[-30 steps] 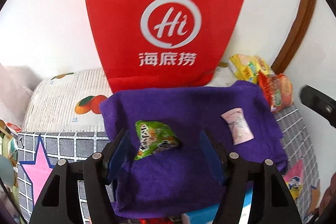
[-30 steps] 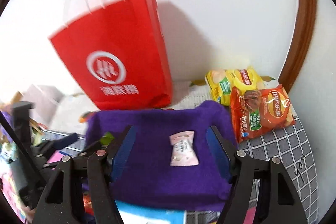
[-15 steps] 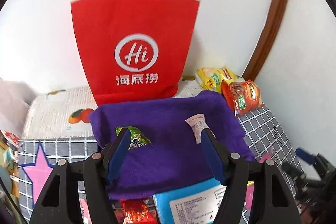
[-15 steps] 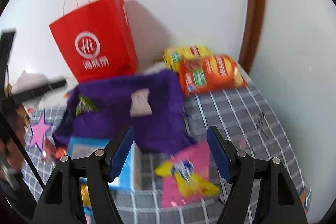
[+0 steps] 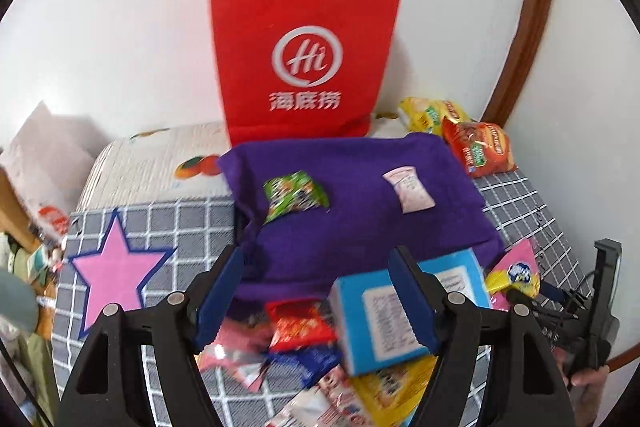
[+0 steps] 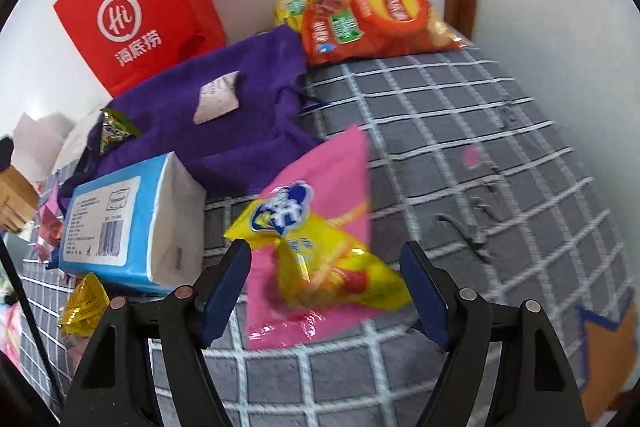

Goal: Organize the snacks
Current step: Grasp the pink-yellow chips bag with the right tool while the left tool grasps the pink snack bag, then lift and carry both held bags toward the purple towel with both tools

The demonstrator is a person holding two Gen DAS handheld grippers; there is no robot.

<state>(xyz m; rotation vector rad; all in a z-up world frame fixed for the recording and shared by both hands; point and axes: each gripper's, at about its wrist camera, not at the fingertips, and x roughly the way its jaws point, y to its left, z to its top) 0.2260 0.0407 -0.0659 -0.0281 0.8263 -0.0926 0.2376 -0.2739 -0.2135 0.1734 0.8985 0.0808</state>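
Observation:
A purple cloth (image 5: 360, 211) lies on the grey checked mat, also in the right wrist view (image 6: 240, 107). On it lie a green snack packet (image 5: 294, 195) and a pale pink packet (image 5: 409, 190). My left gripper (image 5: 316, 291) is open and empty, over a red packet (image 5: 300, 325) and a blue tissue box (image 5: 384, 311). My right gripper (image 6: 326, 283) is open and empty, just above a yellow snack bag (image 6: 320, 259) on a pink patch. The tissue box (image 6: 128, 219) sits to its left.
A red paper bag (image 5: 304, 55) stands at the wall behind the cloth. Orange (image 6: 372, 23) and yellow chip bags (image 5: 432, 111) lie at the back right by a brown door frame. Loose packets pile at the mat's near left (image 6: 82, 303).
Both grippers have pulled back from the purple cloth toward the near edge. The right one swung right and down over the yellow bag. The two packets stay on the cloth.

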